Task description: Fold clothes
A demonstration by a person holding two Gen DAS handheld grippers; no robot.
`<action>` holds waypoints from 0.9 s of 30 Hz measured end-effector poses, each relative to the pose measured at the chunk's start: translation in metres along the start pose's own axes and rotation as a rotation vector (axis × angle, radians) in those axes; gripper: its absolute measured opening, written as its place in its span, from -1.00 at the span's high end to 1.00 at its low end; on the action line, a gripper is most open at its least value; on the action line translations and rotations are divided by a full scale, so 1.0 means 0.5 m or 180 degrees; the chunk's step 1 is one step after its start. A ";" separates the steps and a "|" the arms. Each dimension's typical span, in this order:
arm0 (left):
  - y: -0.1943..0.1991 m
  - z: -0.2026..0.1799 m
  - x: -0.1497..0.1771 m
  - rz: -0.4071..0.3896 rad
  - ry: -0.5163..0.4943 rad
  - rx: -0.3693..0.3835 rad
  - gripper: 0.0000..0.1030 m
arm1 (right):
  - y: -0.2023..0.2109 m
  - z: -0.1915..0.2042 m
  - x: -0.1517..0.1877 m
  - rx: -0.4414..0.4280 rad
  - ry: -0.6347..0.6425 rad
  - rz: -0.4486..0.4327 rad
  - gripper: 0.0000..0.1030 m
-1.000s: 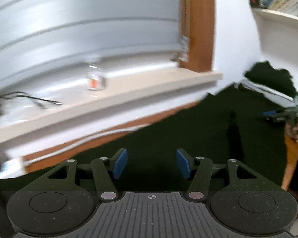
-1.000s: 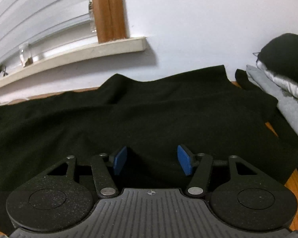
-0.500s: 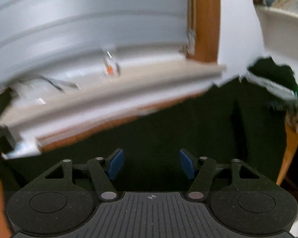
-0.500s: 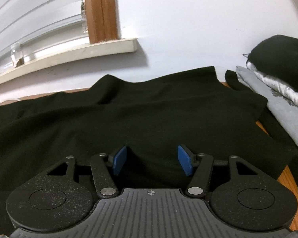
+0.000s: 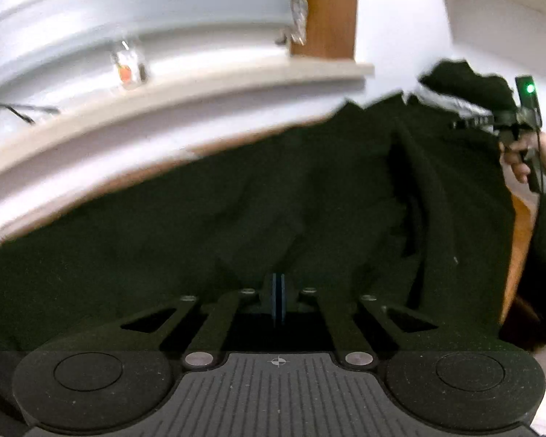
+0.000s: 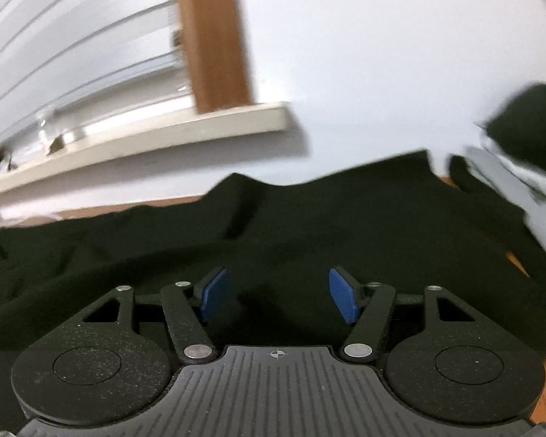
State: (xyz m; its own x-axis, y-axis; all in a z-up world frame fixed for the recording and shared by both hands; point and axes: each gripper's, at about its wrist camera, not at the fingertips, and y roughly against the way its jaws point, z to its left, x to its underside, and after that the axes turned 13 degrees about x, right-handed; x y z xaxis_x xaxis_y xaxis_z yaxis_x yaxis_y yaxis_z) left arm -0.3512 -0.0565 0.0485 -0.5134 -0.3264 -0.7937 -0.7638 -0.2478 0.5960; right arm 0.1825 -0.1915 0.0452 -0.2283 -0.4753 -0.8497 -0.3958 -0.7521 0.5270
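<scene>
My left gripper [image 5: 277,300] is clenched: its two blue pads [image 5: 273,298] are pressed flat together, and a fold of the black garment [image 5: 309,196] rises right at their tips, so I take it as pinching the cloth, though the dark fabric hides the exact bite. From the pinch the cloth lifts into a small peak and spreads away ahead of the tongs and to both sides, with long creases running forward on the right.

My right gripper [image 6: 278,295] is released, its blue pads [image 6: 342,300] standing wide apart with the black garment [image 6: 345,218] lying loose between and just beyond them. I cannot tell whether the tips touch the cloth.

Through the left wrist view, the right gripper [image 5: 506,123] shows far ahead to the right, with a green light on its body and the person's hand [image 5: 527,160] wrapped around the handle, over the far right edge of the garment. Just beside that edge a strip of the wooden table [image 5: 517,255] is bare.

Ahead of the right tongs and to the right lies a pile of other clothes [image 6: 527,134], dark on top with a grey layer under it, touching or nearly touching the black garment's edge. Straight beyond both tongs runs a pale window sill [image 6: 163,134] under a brown wooden frame [image 6: 214,36] and white blinds [image 5: 127,18]. On the sill, forward left of the left tongs, sits a small blurred clear object [image 5: 127,69] with an orange patch.
</scene>
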 end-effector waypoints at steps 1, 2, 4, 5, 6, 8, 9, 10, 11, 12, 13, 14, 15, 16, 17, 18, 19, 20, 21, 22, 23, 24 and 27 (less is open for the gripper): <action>0.012 0.004 -0.003 -0.0094 0.0022 -0.0062 0.99 | -0.003 0.008 -0.003 0.0005 0.0054 0.0018 -0.21; 0.024 0.009 -0.007 -0.0183 0.0057 -0.0103 0.99 | -0.001 0.002 0.003 0.0038 0.0078 0.0043 -0.21; 0.043 0.023 -0.010 -0.0281 0.0192 -0.0045 0.99 | 0.004 -0.011 0.015 0.0105 0.0124 0.0091 -0.20; 0.048 0.024 -0.011 -0.0312 0.0215 -0.0101 1.00 | 0.006 -0.017 0.021 0.0138 0.0147 0.0116 -0.19; 0.053 0.025 -0.011 -0.0336 0.0230 -0.0158 1.00 | 0.008 -0.023 0.027 0.0171 0.0170 0.0140 -0.19; 0.059 0.024 -0.011 -0.0351 0.0257 -0.0158 0.98 | 0.012 -0.036 0.039 0.0238 0.0217 0.0189 -0.19; 0.063 0.022 -0.010 -0.0374 0.0289 -0.0100 0.98 | 0.015 -0.042 0.045 0.0271 0.0240 0.0213 -0.19; 0.065 0.016 -0.011 -0.0390 0.0281 -0.0047 0.98 | 0.018 -0.051 0.052 0.0285 0.0245 0.0237 -0.19; 0.067 0.009 -0.011 -0.0403 0.0268 0.0006 0.98 | 0.026 -0.063 0.060 0.0269 0.0224 0.0253 -0.18; 0.066 -0.001 -0.012 -0.0407 0.0247 0.0063 0.98 | 0.038 -0.071 0.067 0.0280 0.0224 0.0258 -0.18; 0.061 -0.011 -0.013 -0.0399 0.0233 0.0148 0.97 | 0.049 -0.079 0.074 0.0291 0.0224 0.0263 -0.17; 0.055 -0.023 -0.014 -0.0381 0.0216 0.0236 0.81 | 0.061 -0.087 0.082 0.0302 0.0224 0.0268 -0.17; 0.042 -0.034 -0.017 -0.0355 0.0185 0.0294 0.74 | 0.072 -0.095 0.089 0.0313 0.0224 0.0273 -0.17; 0.031 -0.045 -0.018 -0.0316 0.0141 0.0338 0.71 | 0.084 -0.104 0.096 0.0324 0.0224 0.0278 -0.17; 0.020 -0.055 -0.019 -0.0279 0.0101 0.0380 0.71 | 0.095 -0.112 0.103 0.0335 0.0223 0.0283 -0.17; 0.009 -0.062 -0.019 -0.0242 0.0081 0.0420 0.71 | 0.105 -0.119 0.109 0.0347 0.0221 0.0287 -0.17; -0.003 -0.069 -0.017 -0.0199 0.0077 0.0463 0.71 | 0.113 -0.126 0.113 0.0362 0.0215 0.0287 -0.17; -0.016 -0.075 -0.014 -0.0144 0.0072 0.0520 0.69 | 0.119 -0.131 0.115 0.0383 0.0202 0.0293 -0.17; -0.028 -0.080 -0.011 -0.0090 0.0062 0.0572 0.65 | 0.122 -0.133 0.113 0.0415 0.0185 0.0308 -0.17; -0.036 -0.086 -0.008 -0.0046 0.0038 0.0602 0.53 | 0.122 -0.129 0.110 0.0447 0.0187 0.0311 -0.17; -0.042 -0.092 -0.005 -0.0016 0.0020 0.0606 0.45 | 0.122 -0.123 0.105 0.0464 0.0194 0.0294 -0.16; -0.048 -0.097 -0.002 0.0012 0.0008 0.0612 0.44 | 0.124 -0.109 0.098 0.0452 0.0213 0.0232 -0.16; -0.060 -0.102 0.004 0.0062 -0.0003 0.0628 0.44 | 0.123 -0.060 0.069 0.0225 0.0164 0.0081 -0.16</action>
State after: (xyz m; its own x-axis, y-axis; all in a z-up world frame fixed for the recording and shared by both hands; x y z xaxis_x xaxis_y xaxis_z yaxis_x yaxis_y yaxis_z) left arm -0.3095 -0.0965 0.0351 -0.5290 -0.3285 -0.7825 -0.8156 -0.0580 0.5757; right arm 0.1770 -0.2677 0.0489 -0.1939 -0.5181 -0.8330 -0.4527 -0.7061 0.5445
